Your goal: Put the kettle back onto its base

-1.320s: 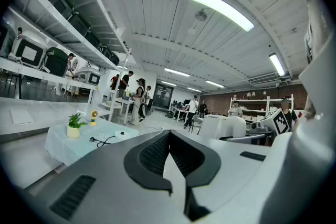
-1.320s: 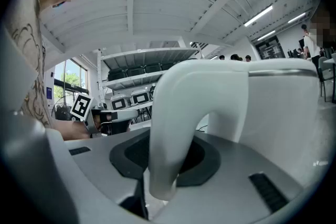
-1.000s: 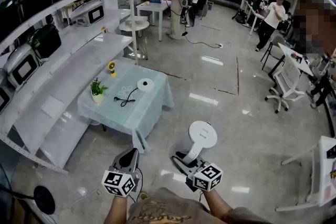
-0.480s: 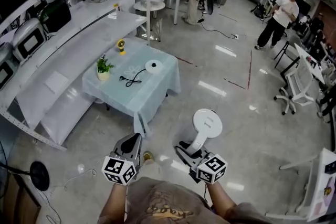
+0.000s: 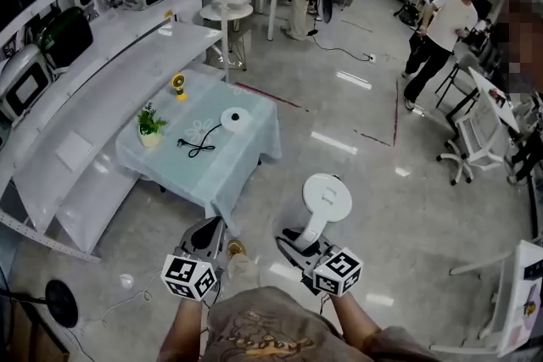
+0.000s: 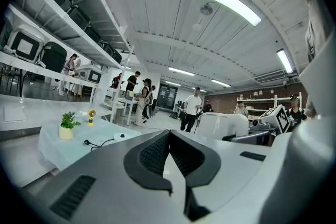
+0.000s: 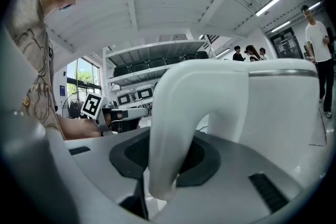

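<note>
Right gripper [image 5: 293, 245] clamps the handle [image 7: 177, 128] of the kettle [image 5: 327, 200], at 5 o'clock from the table [image 5: 248, 164]. The base [image 5: 235, 117] lies on the table. Left gripper [image 5: 207, 229], at 9 o'clock from the right: jaws together, empty.

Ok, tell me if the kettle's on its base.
Off. The right gripper holds the kettle by its handle over the floor; the base lies bare on the table.

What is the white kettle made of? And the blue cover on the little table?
The kettle looks like smooth white plastic: a matte, even colour and a rounded, moulded handle. It could be coated metal; the look leaves that open. The table cover seems to be thin pale blue cloth, since it hangs in soft folds over the edges.
</note>
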